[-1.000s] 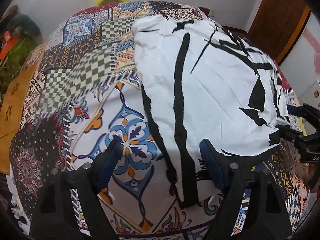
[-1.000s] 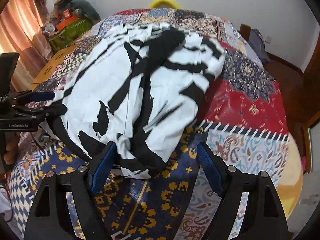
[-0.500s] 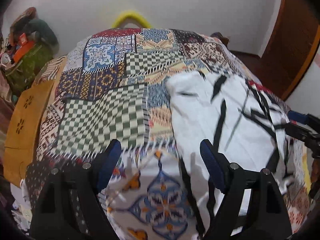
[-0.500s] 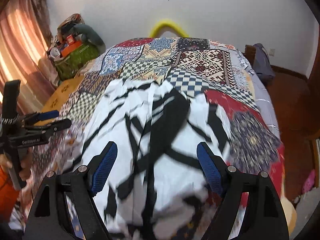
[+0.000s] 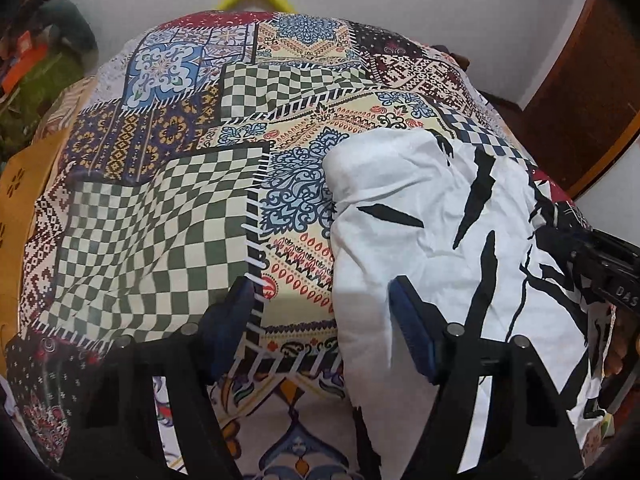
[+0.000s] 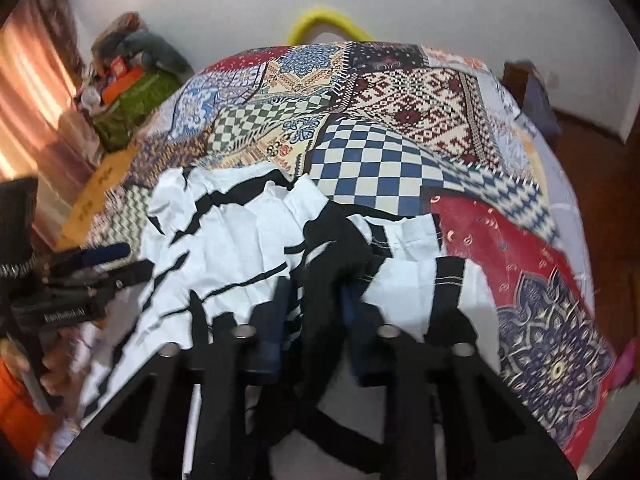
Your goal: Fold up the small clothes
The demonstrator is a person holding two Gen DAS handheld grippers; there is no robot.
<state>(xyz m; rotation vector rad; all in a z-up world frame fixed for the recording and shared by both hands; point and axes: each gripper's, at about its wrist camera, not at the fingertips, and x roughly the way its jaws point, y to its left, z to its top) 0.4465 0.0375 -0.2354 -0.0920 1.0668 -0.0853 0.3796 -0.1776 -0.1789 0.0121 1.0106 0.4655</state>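
Note:
A white garment with black streaks [image 5: 432, 240] lies on the patchwork bedspread [image 5: 192, 208]. In the left wrist view my left gripper [image 5: 320, 316] is open and empty, hovering at the garment's left edge, its right finger over the white cloth. In the right wrist view the garment [image 6: 240, 248] is bunched, and my right gripper [image 6: 314, 312] is shut on a black fold of it. The right gripper also shows at the right edge of the left wrist view [image 5: 600, 268]. The left gripper shows at the left of the right wrist view [image 6: 100, 264].
The bedspread [image 6: 400, 120] covers the whole bed. A yellow hoop [image 6: 324, 20] stands behind the bed's far end. A green bag with clutter [image 6: 132, 96] sits at the far left. A wooden door [image 5: 580, 92] is at the right.
The right gripper has closed on the garment; it was open before. Both grippers moved forward along the bed. The garment is now more bunched and folded over on itself.

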